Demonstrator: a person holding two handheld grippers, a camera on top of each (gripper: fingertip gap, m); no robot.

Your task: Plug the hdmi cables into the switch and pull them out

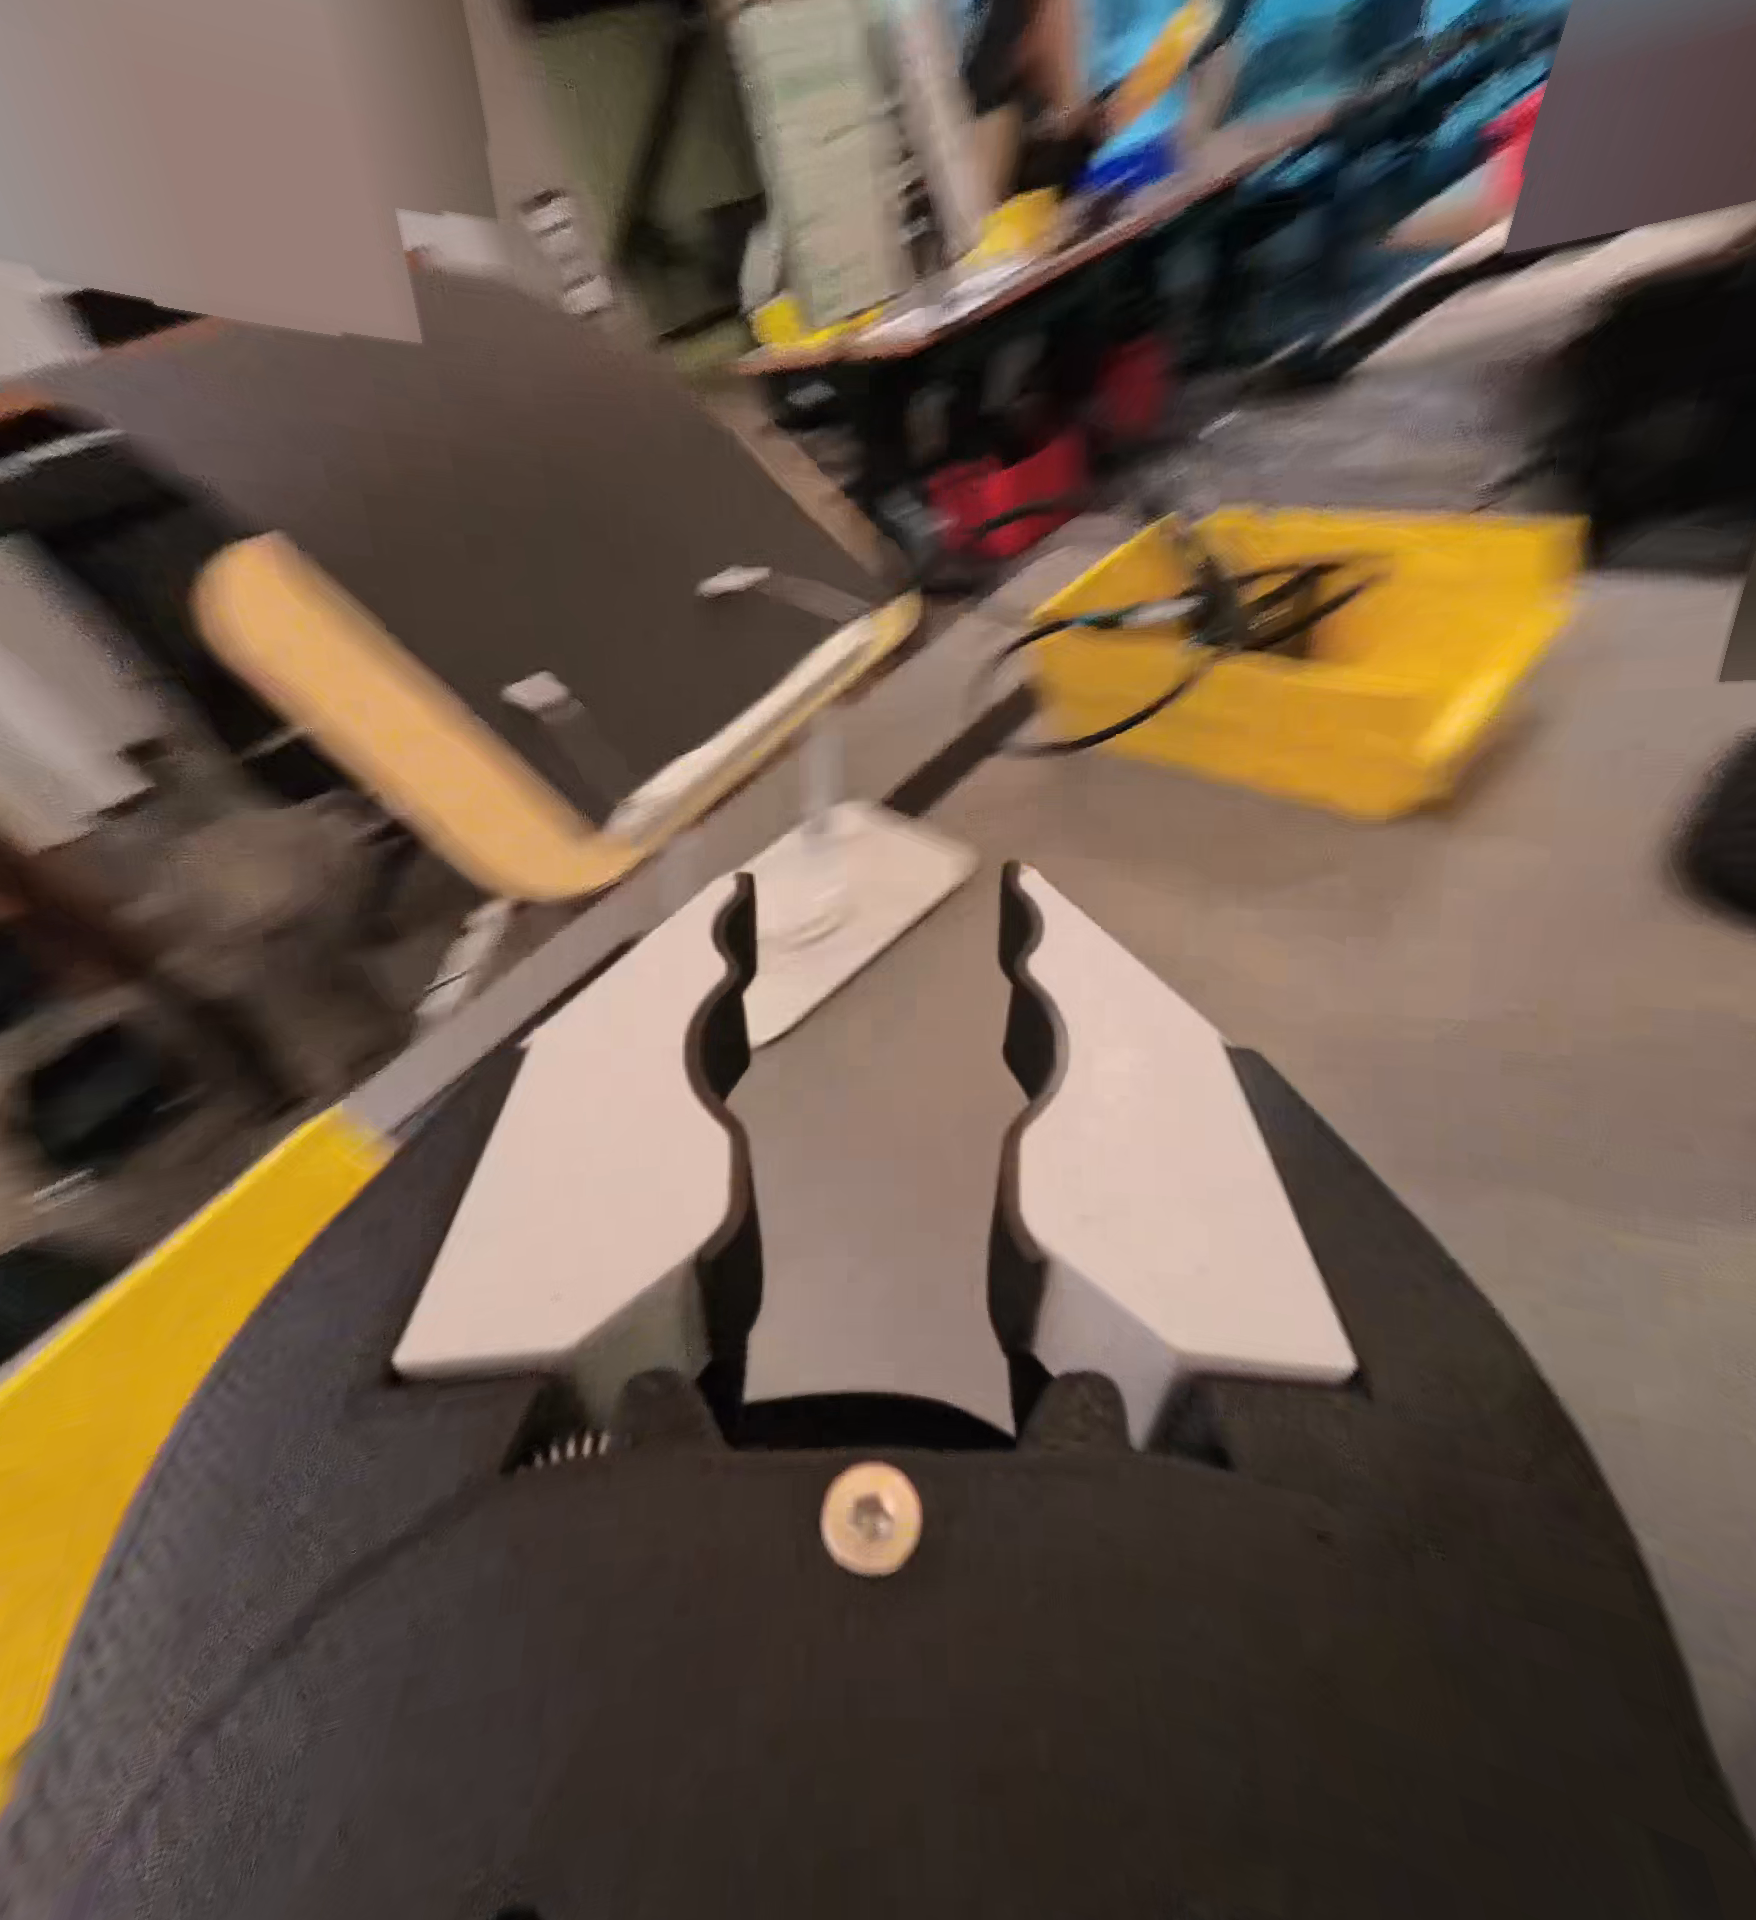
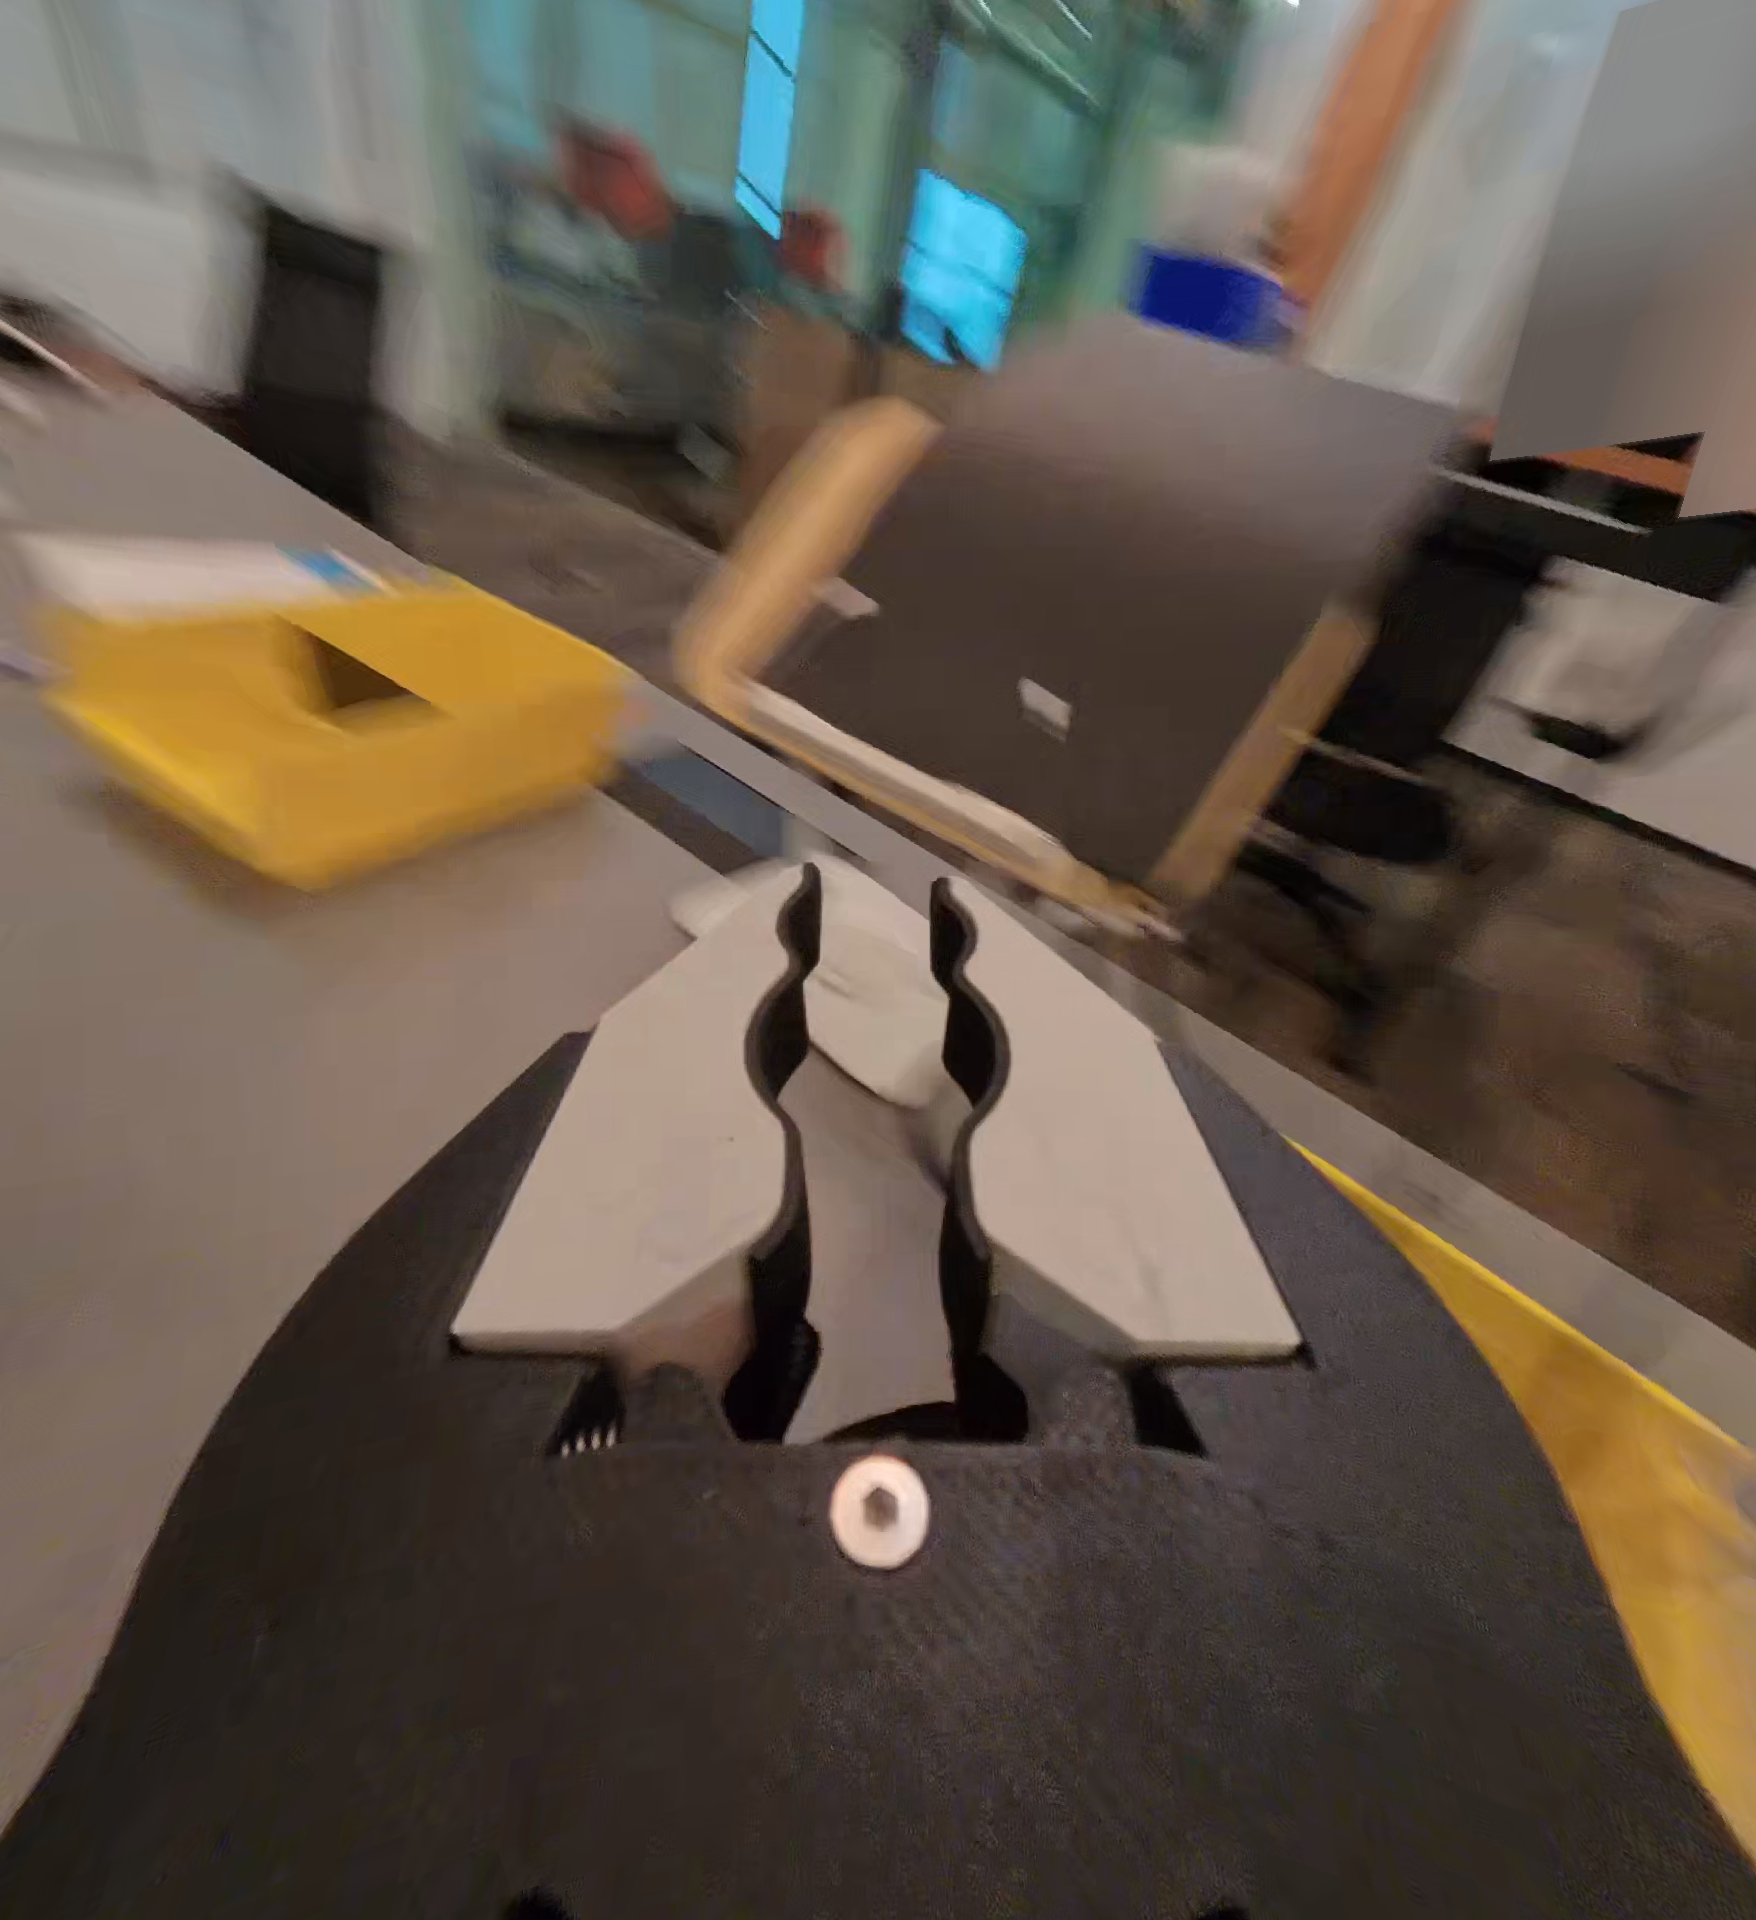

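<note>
Both views badly smeared. Left gripper (image 1: 876, 883) spread wide over bare grey table (image 1: 1321, 1091), nothing between the fingers, table edge running close by on its left. Right gripper (image 2: 869, 894) parted by a narrower gap, also empty, table edge close on its right. Flat white base plate (image 1: 858, 914) just past the fingertips in both views, near that edge. Farther off, yellow bin (image 1: 1310, 665) with black cables (image 1: 1258, 608) looping out. Switch not made out. Plenty of bare tabletop between bin and fingers.
</note>
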